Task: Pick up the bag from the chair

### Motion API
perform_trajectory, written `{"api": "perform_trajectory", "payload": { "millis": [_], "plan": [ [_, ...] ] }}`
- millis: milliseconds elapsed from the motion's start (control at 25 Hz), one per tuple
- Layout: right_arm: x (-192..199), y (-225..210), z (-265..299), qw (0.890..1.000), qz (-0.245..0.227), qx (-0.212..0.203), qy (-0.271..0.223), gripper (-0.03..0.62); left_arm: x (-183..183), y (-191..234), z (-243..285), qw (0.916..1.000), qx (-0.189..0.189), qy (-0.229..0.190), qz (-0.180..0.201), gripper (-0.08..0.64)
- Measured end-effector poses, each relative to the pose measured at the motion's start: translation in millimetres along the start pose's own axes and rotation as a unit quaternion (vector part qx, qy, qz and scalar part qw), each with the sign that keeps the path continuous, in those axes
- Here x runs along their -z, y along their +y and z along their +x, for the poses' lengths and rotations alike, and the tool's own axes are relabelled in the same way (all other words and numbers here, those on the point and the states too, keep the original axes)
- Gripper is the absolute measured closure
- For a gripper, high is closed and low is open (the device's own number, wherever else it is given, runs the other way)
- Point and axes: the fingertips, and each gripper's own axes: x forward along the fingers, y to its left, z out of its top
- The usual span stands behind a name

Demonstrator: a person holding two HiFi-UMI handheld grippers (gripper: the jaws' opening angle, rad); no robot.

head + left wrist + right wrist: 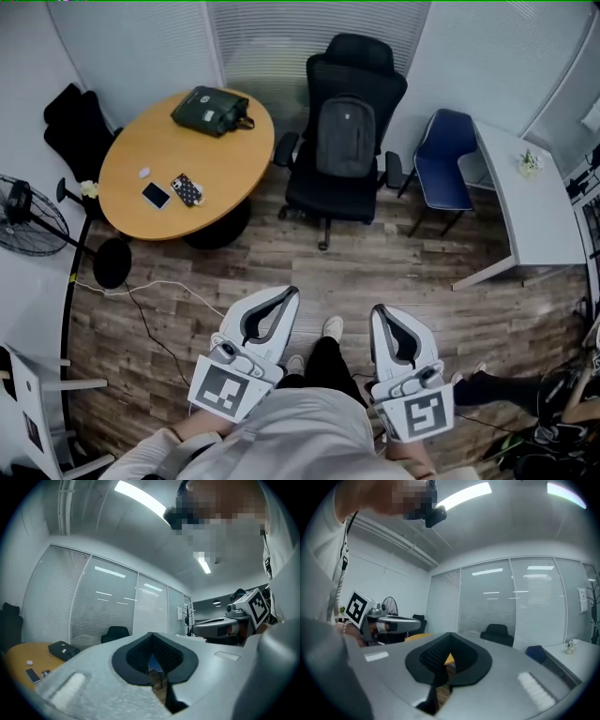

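Note:
A grey backpack (345,138) leans upright against the back of a black office chair (323,192) at the far side of the room. Both grippers are held low and close to the person's body, well short of the chair. My left gripper (288,293) is shut with nothing in it, and my right gripper (378,310) is likewise shut and empty. In the left gripper view the jaws (152,635) meet at the tip, with the black chair (115,632) small in the distance. The right gripper view shows the closed right gripper (450,635) and the chair (497,632) far off.
A round wooden table (225,178) left of the chair bears a dark green bag (212,110), a phone (156,195) and a small case. A blue chair (445,164) and a white desk (539,211) stand right. A fan (26,217) and floor cables (150,291) lie left.

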Motion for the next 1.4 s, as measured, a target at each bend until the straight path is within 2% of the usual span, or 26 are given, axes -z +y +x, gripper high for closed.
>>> {"api": "perform_trajectory", "payload": {
  "millis": [800,1400],
  "plan": [
    [16.7,-120.9,81.3,0.999,0.018,-0.027,0.000,0.589,2.9,30.8,143.5,0.9999,-0.008,-0.003,0.008,0.560],
    [30.6,-219.5,137.0,0.999,0.011,-0.036,0.010,0.589,6.0,49.7,255.2,0.9999,-0.013,-0.002,0.005,0.558]
  ]
}}
